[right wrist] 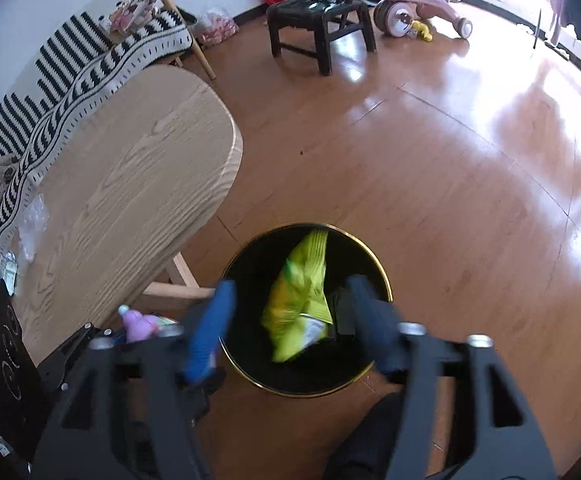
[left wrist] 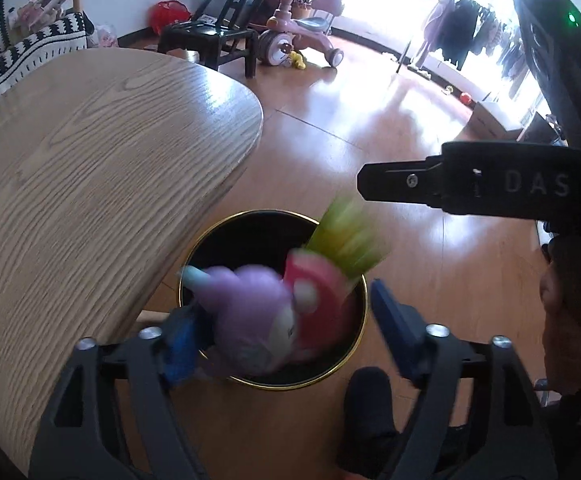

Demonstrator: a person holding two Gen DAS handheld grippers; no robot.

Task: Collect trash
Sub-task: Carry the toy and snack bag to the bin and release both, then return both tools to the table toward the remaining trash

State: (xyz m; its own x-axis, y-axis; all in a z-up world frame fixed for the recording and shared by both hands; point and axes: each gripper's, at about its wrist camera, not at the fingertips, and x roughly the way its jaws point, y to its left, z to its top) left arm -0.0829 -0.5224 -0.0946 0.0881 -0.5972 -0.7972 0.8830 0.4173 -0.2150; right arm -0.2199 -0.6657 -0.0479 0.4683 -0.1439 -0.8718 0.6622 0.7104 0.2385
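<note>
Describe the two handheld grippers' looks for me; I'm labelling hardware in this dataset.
Both share one design. The left gripper and right gripper have black, angular linkage frames with cut-out openings, silver round bolts at the joints, and blue fingers. Seen from the left wrist view, the right unit's black body bears pale letters "DAS", and a green light glows above it. No cables show.

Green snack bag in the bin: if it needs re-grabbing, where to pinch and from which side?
Pinch the crimped top edge of the green snack bag, coming straight down from above. It stands tilted inside the black bin, flat end nearest the rim and free of the wall. The right gripper hangs open over it; the image is blurred.
</note>
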